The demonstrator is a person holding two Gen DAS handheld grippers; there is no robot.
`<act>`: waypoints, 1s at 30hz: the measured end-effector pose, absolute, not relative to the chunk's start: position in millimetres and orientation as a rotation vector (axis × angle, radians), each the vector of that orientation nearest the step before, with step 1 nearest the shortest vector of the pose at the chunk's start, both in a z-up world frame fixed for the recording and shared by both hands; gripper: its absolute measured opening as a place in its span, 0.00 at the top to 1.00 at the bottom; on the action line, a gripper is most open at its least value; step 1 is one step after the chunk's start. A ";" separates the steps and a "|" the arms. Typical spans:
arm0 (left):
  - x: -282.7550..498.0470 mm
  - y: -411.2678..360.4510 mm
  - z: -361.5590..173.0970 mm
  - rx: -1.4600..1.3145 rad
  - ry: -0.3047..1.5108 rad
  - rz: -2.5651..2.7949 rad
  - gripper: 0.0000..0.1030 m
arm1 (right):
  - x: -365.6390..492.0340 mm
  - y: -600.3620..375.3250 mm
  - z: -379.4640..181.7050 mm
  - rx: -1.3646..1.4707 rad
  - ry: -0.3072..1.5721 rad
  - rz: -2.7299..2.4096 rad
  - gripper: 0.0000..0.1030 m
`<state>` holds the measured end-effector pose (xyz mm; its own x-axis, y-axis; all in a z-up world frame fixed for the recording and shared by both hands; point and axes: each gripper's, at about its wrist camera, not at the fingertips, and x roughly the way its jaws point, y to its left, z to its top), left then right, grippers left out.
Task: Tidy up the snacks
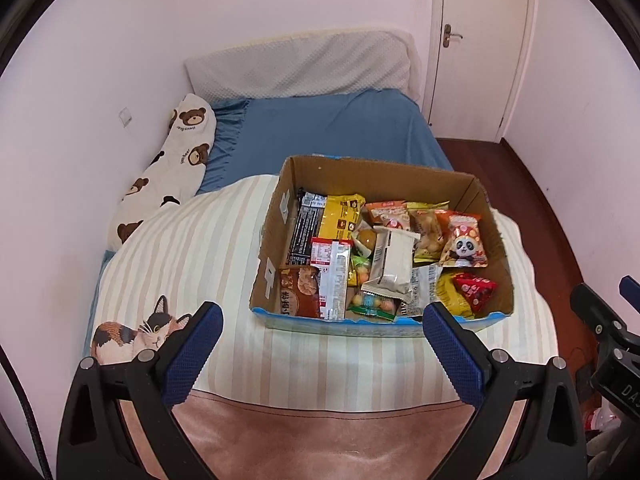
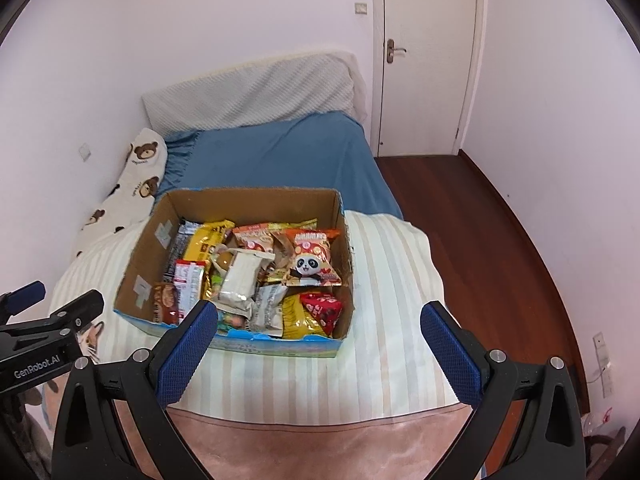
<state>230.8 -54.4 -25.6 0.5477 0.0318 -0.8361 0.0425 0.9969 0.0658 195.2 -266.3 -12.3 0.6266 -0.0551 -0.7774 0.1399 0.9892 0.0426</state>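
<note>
Both of my grippers hung over the near end of the bed (image 1: 328, 128), and neither held a thing: the left gripper (image 1: 322, 334) had its fingers spread wide and bare, and the right gripper (image 2: 320, 334) was released the same way. The box (image 1: 276, 216) sat on the striped quilt (image 1: 192, 240) just ahead of me, and every snack I could see lay inside it, none out on the quilt. They were in a jumble, though: a panda bag (image 1: 464, 242) at the far right, a white pack (image 1: 394, 260) slanted across the middle, a red pyramid pack (image 1: 476, 288) in the near right corner, a yellow bag (image 1: 340, 216) toward the back. That fit either a box waiting to be sorted or one just filled, and I could not tell which. If any pack was to be lifted, I judged the top ones the safest grip, taken by a crimped edge with a light squeeze, since the bags looked puffy and would crush or slip.
</note>
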 end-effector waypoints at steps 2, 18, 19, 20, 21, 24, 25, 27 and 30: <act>233.2 -55.3 -30.8 0.084 0.998 -0.008 0.01 | 199.6 -267.4 -18.4 0.099 0.894 -0.123 0.00; 242.1 -57.8 -54.9 0.089 1.057 -0.025 0.01 | 209.5 -268.7 -38.4 0.104 0.934 -0.132 0.00; 242.3 -57.8 -53.9 0.090 1.054 -0.024 0.01 | 209.3 -268.9 -38.8 0.105 0.935 -0.131 0.00; 242.1 -58.0 -53.6 0.090 1.052 -0.024 0.01 | 209.6 -267.4 -38.0 0.106 0.935 -0.128 0.00; 241.9 -58.0 -53.0 0.089 1.051 -0.026 0.01 | 209.5 -266.9 -38.2 0.102 0.935 -0.128 0.00; 240.3 -57.8 -52.6 0.091 1.049 -0.027 0.01 | 209.1 -266.2 -37.8 0.103 0.935 -0.125 0.00; 240.1 -57.8 -52.3 0.089 1.048 -0.028 0.01 | 209.0 -266.0 -37.6 0.101 0.933 -0.126 0.00; 239.2 -58.0 -51.7 0.090 1.047 -0.030 0.01 | 208.6 -265.8 -36.9 0.099 0.931 -0.124 0.00; 237.5 -58.3 -51.2 0.094 1.045 -0.030 0.01 | 207.8 -264.2 -33.8 0.087 0.926 -0.122 0.00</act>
